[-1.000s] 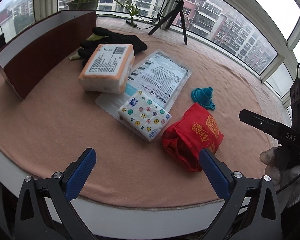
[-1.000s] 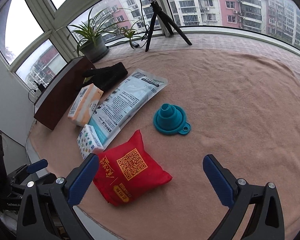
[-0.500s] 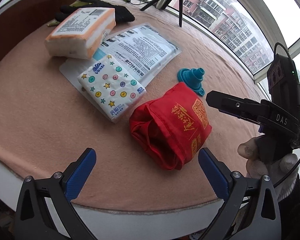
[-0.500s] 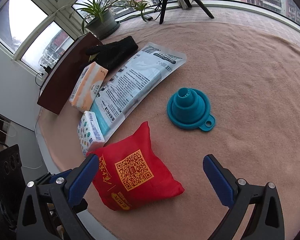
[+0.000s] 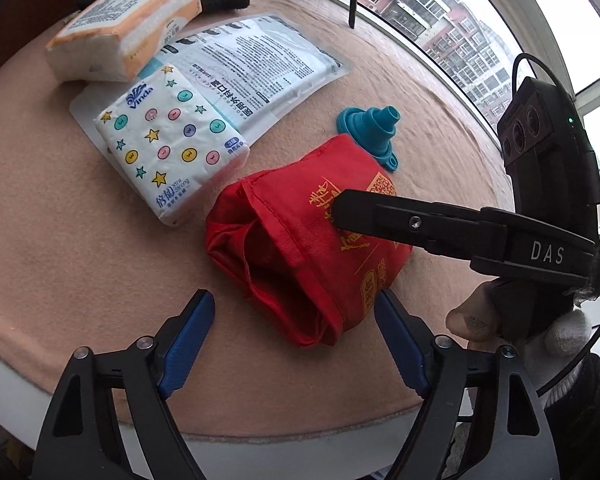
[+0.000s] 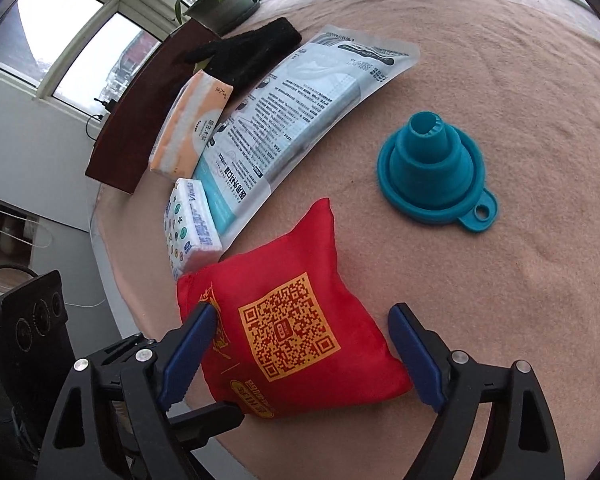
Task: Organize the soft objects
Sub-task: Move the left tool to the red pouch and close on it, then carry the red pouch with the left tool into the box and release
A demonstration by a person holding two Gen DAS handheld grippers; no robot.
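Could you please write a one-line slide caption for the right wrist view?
Right gripper closing around the red QR-code bag, pads not yet pressing, teal funnel beyond.

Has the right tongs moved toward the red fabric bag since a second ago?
Yes. In the left wrist view the right tongs has come in from the right edge over the red fabric bag, nearer the blue funnel; its jaws are closing.

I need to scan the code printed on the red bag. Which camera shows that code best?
The right wrist view: the code on the red bag faces the camera whole, between the right gripper's closing fingers. In the left wrist view it sits foreshortened at the bag's far edge, partly behind that gripper.
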